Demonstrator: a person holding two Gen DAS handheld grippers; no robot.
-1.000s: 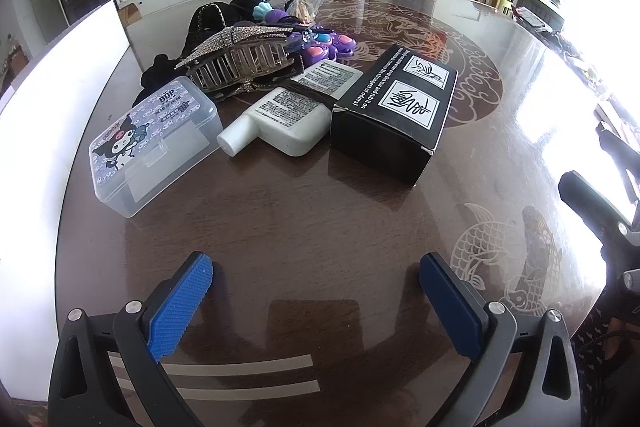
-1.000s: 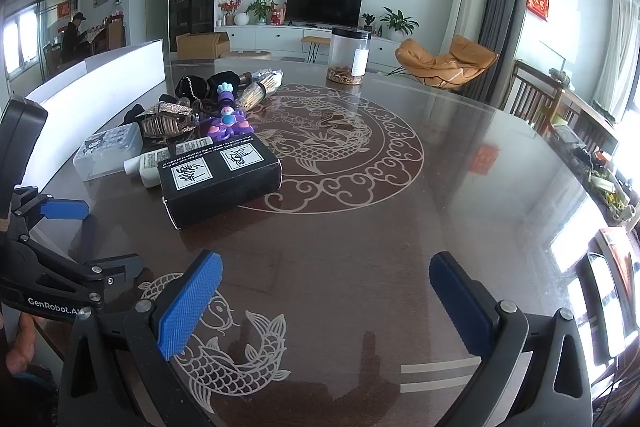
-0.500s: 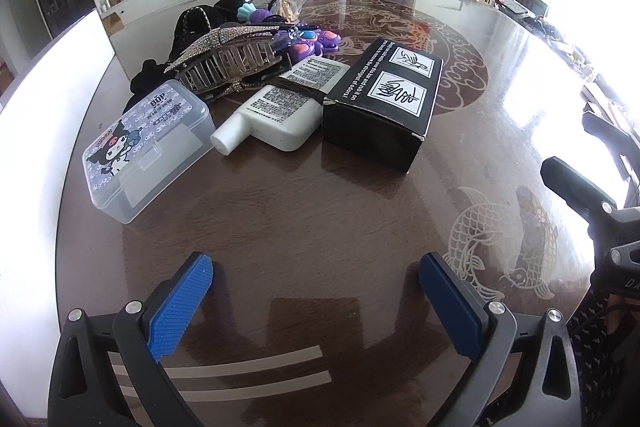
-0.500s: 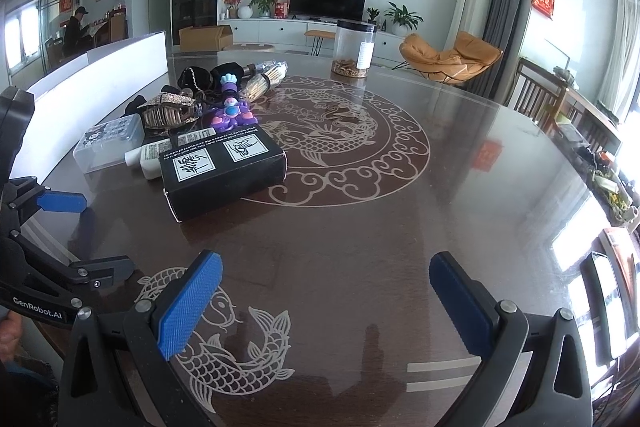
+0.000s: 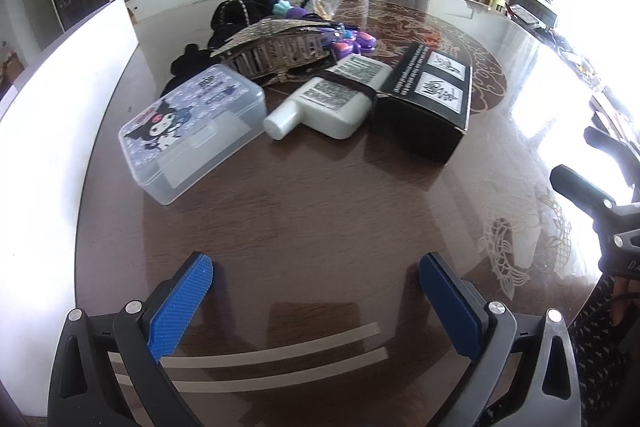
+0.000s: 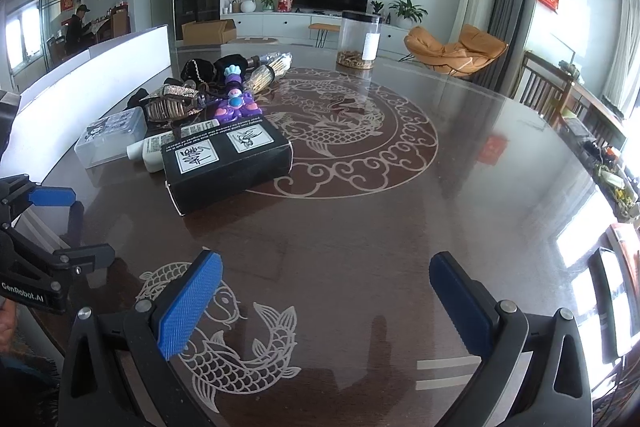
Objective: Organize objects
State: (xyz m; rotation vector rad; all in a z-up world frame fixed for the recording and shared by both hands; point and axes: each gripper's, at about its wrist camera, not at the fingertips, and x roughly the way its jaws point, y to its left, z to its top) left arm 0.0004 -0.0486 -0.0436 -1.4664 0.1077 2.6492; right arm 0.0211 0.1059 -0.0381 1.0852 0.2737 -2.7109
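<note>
left gripper (image 5: 316, 279): your fingers spread wide, nothing between them, hovering over bare counter (image 5: 320, 211) near its close edge.
right gripper (image 6: 326, 287): fingers spread wide too, holding nothing, over the fish inlay (image 6: 224, 343) by the near rim.
open room, left view: clear strip of wood between the fingers and the clutter; the counter edge curves up along the left beside a white panel (image 5: 48, 99).
open room, right view: the whole centre and right of the counter is bare, dragon medallion (image 6: 344, 131) included.
clear plastic box (image 5: 192, 131): nearest item, left, cartoon lid up, one corner towards you.
white bottle (image 5: 328, 103): lying flat just right of the box, cap pointing at you, touching the black box (image 5: 424, 103).
black box: lying flat, label up, right end of the cluster, free room on its right side.
hair claw (image 5: 276, 47): behind the bottle, with the purple toy (image 5: 352, 41) just beside it.
black pouch (image 5: 236, 15): further back.
clear jar (image 6: 358, 39): upright at the far edge, well apart from the rest.
</note>
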